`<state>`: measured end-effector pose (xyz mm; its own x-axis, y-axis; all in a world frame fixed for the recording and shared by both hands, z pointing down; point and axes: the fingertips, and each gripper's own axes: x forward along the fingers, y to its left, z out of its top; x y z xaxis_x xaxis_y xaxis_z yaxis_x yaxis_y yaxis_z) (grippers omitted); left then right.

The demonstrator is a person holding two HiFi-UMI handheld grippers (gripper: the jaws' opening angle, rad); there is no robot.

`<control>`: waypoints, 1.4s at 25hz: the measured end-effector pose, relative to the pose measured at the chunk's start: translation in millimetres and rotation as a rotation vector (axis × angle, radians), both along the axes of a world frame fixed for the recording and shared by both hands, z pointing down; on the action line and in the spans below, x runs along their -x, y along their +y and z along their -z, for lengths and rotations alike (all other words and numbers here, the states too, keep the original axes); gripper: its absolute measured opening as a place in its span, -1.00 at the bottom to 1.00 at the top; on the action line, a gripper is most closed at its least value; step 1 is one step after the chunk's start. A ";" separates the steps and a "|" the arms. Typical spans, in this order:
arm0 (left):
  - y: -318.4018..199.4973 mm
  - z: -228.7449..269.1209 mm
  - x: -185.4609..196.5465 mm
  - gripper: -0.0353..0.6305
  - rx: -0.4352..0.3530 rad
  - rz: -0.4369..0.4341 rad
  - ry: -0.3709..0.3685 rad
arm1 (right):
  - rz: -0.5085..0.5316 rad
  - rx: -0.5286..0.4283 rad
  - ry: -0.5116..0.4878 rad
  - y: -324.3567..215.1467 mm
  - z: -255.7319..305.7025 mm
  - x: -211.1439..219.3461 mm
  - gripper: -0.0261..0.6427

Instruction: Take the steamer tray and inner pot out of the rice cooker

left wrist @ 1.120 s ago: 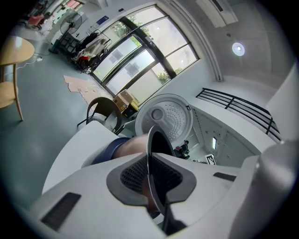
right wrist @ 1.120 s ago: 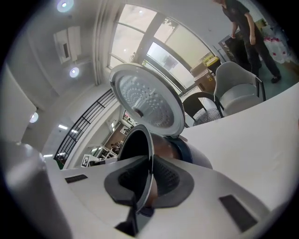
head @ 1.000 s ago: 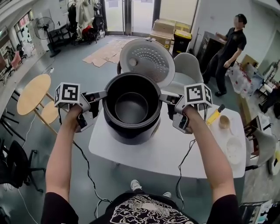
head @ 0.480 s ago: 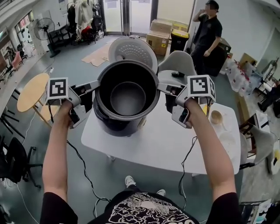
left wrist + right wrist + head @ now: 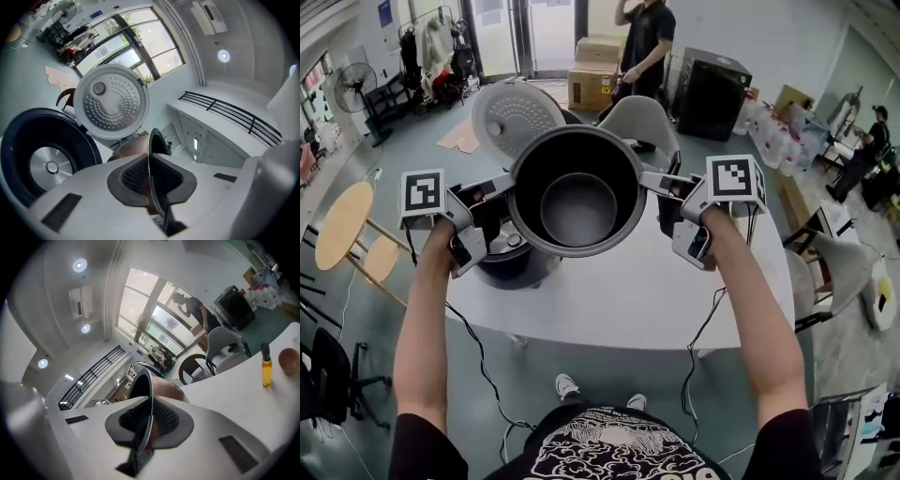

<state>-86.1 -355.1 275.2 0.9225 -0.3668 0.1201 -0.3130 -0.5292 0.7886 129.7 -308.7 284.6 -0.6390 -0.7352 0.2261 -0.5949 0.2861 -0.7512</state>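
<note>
Since 1 s ago: inner pot (image 5: 577, 202) lifted clear of rice cooker (image 5: 499, 255), now hanging above counter (image 5: 675, 309). Left hand-held gripper (image 5: 514, 182) and right hand-held gripper (image 5: 651, 180) both clamped on pot rim. Likely next: set-down.

Daylight from the tall windows (image 5: 140, 42) and round ceiling lamps (image 5: 79, 264) lit my views evenly; fisheye edges curved into black corners.
</note>
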 end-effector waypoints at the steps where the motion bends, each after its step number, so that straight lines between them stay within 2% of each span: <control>1: 3.4 -5.4 -19.9 -0.80 -0.001 -0.018 -0.004 | -0.019 0.003 -0.001 7.1 -5.8 -19.4 -0.82; 6: 14.6 -25.8 -99.5 -0.80 0.016 -0.093 -0.039 | -0.122 0.032 -0.020 37.2 -27.8 -96.3 -0.82; 10: 39.3 -33.9 -176.9 -0.80 0.049 -0.134 -0.067 | -0.184 0.069 -0.043 71.5 -39.0 -171.2 -0.82; 14: 37.4 -81.5 -228.9 -0.80 0.083 -0.168 -0.111 | -0.233 0.105 -0.053 76.0 -85.9 -220.2 -0.82; 22: 32.0 -124.5 -253.5 -0.79 0.203 -0.218 -0.183 | -0.304 0.216 -0.080 77.4 -124.2 -239.4 -0.81; 27: 32.5 -174.0 -277.3 -0.79 0.257 -0.230 -0.220 | -0.324 0.281 -0.082 81.2 -172.8 -263.0 -0.81; 31: 29.5 -235.0 -304.8 -0.78 0.299 -0.227 -0.264 | -0.323 0.329 -0.109 77.8 -228.5 -288.3 -0.81; 35: 27.7 -255.7 -311.1 -0.78 0.338 -0.217 -0.270 | -0.320 0.363 -0.116 72.5 -247.8 -296.5 -0.81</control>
